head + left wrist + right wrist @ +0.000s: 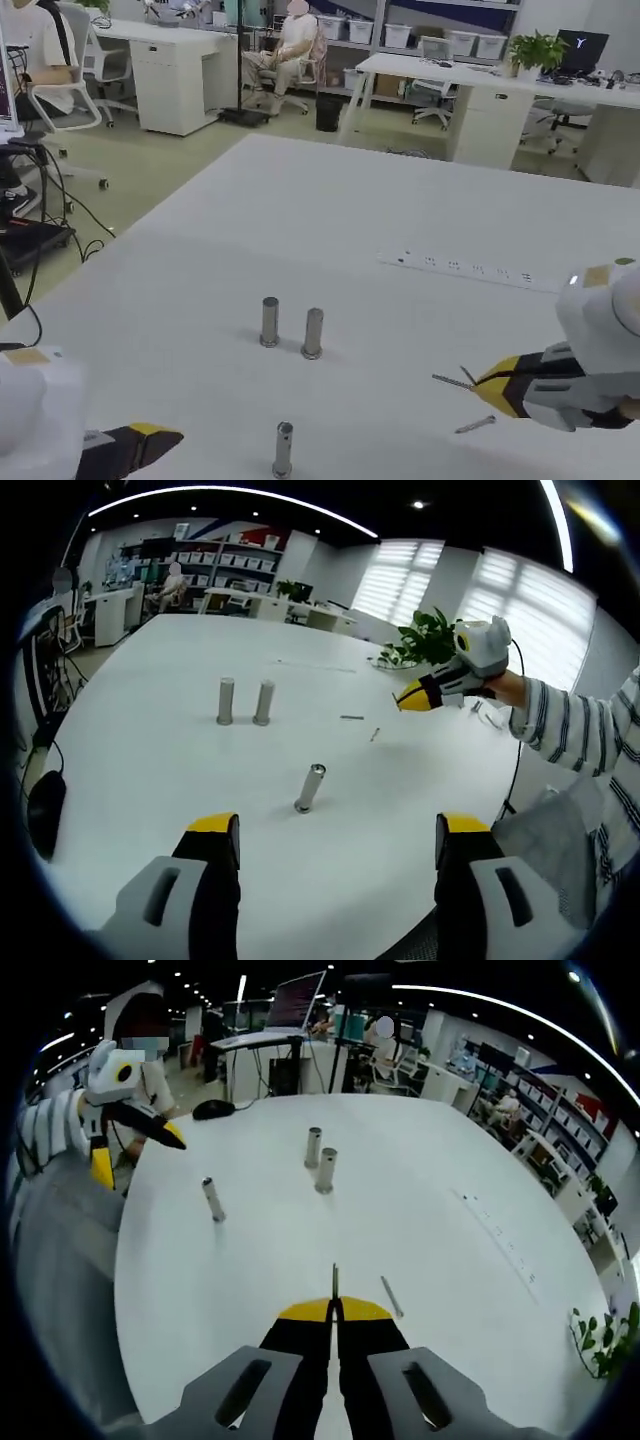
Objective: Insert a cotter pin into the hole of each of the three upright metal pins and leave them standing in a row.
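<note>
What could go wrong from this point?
1. The right gripper seems to pinch the cotter pin only by its end; it may twist or slip on insertion.
2. The left gripper is open and steadies nothing; a sideways push could topple the near upright pin.
3. The two far upright pins stand close together; one could knock the other.

The person is wearing a grey-and-white striped sleeve (570, 715). The left gripper (328, 830) and right gripper (334, 1308) are showing pale grey bodies, black jaws, yellow tips.
</note>
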